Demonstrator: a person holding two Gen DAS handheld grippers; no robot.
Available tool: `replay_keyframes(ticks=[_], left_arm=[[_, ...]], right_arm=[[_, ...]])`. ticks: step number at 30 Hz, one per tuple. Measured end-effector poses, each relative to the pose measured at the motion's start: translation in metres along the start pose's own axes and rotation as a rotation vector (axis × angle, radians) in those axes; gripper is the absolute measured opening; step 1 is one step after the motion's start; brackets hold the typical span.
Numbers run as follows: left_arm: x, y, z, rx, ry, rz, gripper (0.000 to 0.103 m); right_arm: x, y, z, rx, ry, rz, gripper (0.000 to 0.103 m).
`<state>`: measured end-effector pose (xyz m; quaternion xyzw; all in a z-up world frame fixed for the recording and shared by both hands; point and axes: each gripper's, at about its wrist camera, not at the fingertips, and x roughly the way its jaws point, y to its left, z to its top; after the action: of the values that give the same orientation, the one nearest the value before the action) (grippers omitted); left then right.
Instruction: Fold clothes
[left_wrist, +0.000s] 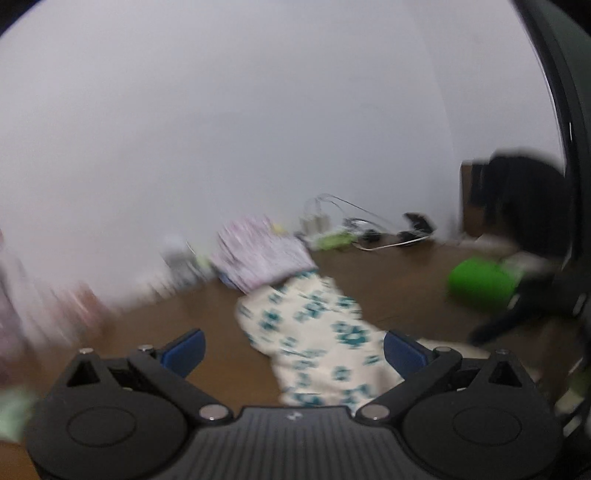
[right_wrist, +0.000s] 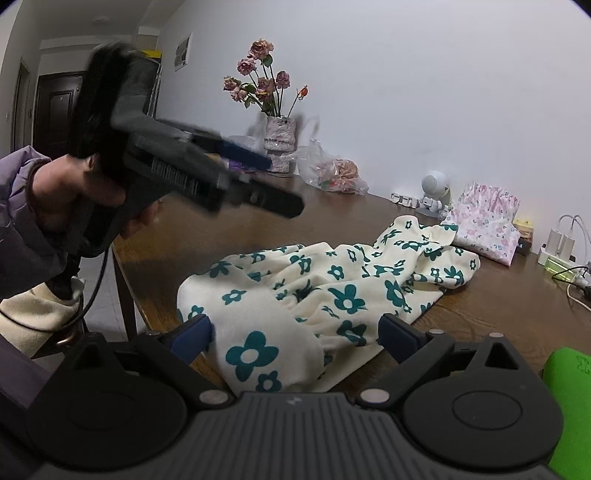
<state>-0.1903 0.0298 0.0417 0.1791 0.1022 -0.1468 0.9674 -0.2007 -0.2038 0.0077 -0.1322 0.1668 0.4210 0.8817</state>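
Note:
A cream garment with teal flowers (right_wrist: 332, 291) lies crumpled on the brown wooden table (right_wrist: 192, 236). In the blurred left wrist view the same garment (left_wrist: 314, 332) stretches away between the fingers. My left gripper (left_wrist: 293, 347) is open and holds nothing; it also shows in the right wrist view as the left gripper (right_wrist: 258, 177), held by a hand above the table's left part. My right gripper (right_wrist: 295, 338) is open just above the garment's near end, its blue pads either side of the cloth.
A folded pink floral cloth (right_wrist: 484, 221) lies at the back by the wall. A vase of dried roses (right_wrist: 277, 144), a plastic bag (right_wrist: 332, 173), a small white figure (right_wrist: 434, 192) and chargers with cables (right_wrist: 561, 243) line the wall. The table's left edge (right_wrist: 125, 273) drops to the floor.

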Motion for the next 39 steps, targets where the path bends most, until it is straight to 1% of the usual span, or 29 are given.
replay_keyframes(ticks=[2,3,5,7,8,10,11,13,14,17,18,21,23,25,28,33,35,39], left_arm=[[0.000,-0.012,-0.004,0.082,-0.035,0.077,0.103],[-0.002,-0.013,-0.004,0.094,-0.028,0.073,0.103],[-0.003,-0.008,-0.006,0.061,-0.014,0.016,0.102],[-0.006,-0.002,-0.010,0.026,-0.018,-0.043,0.101],[-0.008,0.001,-0.011,0.024,-0.024,-0.082,0.100],[-0.017,0.002,-0.015,0.054,-0.054,-0.163,0.100],[-0.022,0.002,-0.016,0.080,-0.074,-0.214,0.100],[-0.030,-0.004,-0.019,0.144,-0.102,-0.293,0.100],[-0.032,-0.008,-0.021,0.178,-0.105,-0.334,0.100],[-0.033,-0.013,-0.028,0.204,-0.082,-0.453,0.100],[-0.033,-0.015,-0.031,0.210,-0.072,-0.483,0.100],[-0.027,-0.014,-0.036,0.236,-0.056,-0.532,0.099],[-0.032,-0.009,-0.037,0.239,-0.066,-0.579,0.099],[-0.036,-0.006,-0.037,0.253,-0.072,-0.598,0.099],[-0.030,-0.005,-0.042,0.296,-0.037,-0.617,0.098],[-0.019,-0.003,-0.047,0.299,-0.011,-0.643,0.097],[-0.012,-0.003,-0.048,0.292,0.009,-0.655,0.095],[-0.004,0.003,-0.050,0.259,0.041,-0.709,0.094]], right_arm=[[0.001,-0.001,0.000,0.001,0.001,0.001,0.099],[0.001,-0.001,0.001,0.001,0.001,0.001,0.099],[0.002,-0.001,0.001,-0.001,0.001,0.005,0.099],[0.001,-0.001,0.001,-0.008,0.004,0.009,0.099],[0.001,0.000,0.002,-0.013,0.007,0.011,0.099],[0.000,0.000,0.003,-0.024,0.012,0.015,0.099],[-0.001,0.001,0.003,-0.029,0.015,0.017,0.099],[-0.006,0.000,0.003,-0.033,0.008,0.026,0.099],[-0.008,-0.001,0.003,-0.032,0.004,0.034,0.099],[-0.012,-0.004,0.003,-0.033,0.001,0.056,0.099],[-0.013,-0.004,0.003,-0.038,0.006,0.062,0.099],[-0.011,-0.002,0.001,-0.079,0.038,0.088,0.099],[-0.010,-0.001,-0.001,-0.091,0.055,0.106,0.097],[-0.007,-0.002,-0.001,-0.107,0.075,0.111,0.094],[-0.004,-0.005,-0.001,-0.123,0.091,0.100,0.093],[-0.006,-0.007,0.004,-0.172,0.084,0.084,0.094],[-0.001,-0.006,0.003,-0.194,0.090,0.078,0.094],[0.008,-0.003,0.002,-0.235,0.096,0.093,0.094]])
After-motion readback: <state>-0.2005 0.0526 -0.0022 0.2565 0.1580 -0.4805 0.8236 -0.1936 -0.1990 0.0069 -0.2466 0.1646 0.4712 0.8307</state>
